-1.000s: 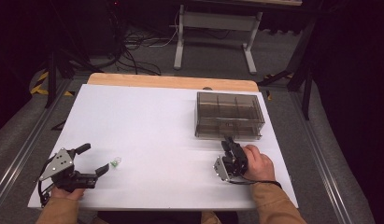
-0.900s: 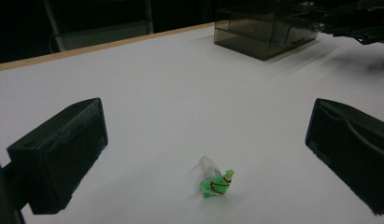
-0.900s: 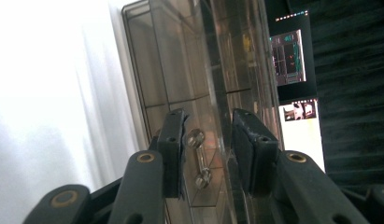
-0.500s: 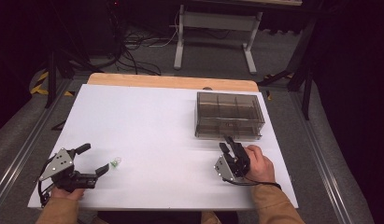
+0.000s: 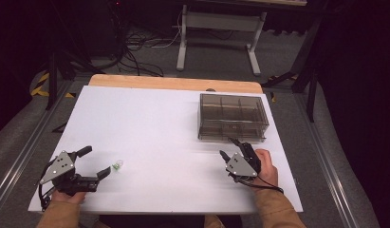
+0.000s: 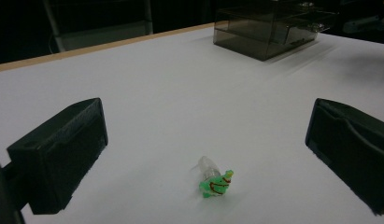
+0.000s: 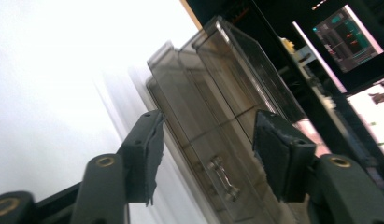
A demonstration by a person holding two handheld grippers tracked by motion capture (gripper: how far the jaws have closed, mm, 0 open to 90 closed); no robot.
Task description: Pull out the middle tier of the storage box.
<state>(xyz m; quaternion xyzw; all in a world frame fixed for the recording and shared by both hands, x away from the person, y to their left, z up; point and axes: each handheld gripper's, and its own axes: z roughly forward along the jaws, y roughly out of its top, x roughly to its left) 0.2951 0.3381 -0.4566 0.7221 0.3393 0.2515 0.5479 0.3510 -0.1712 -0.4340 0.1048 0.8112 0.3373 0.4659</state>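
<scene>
Now, by label:
Left tongs (image 5: 90, 162): spread wide and low over the bench (image 5: 154, 123) near its front left corner, nothing between the jaws.
Toy (image 5: 117, 166): a small green figure with a clear part, lying on the bench just ahead of the left tongs; in the left gripper view (image 6: 214, 179) it sits between the two jaws, touching neither.
Right tongs (image 5: 233, 147): released, the jaws have just been opening with nothing gripped; they point at the front of the box from just short of it.
Box (image 5: 233, 117): smoky clear plastic with compartments, on the right half of the bench.
Handle (image 7: 223, 177): a small metal pull on the box front, in line with the gap of the right tongs.
</scene>
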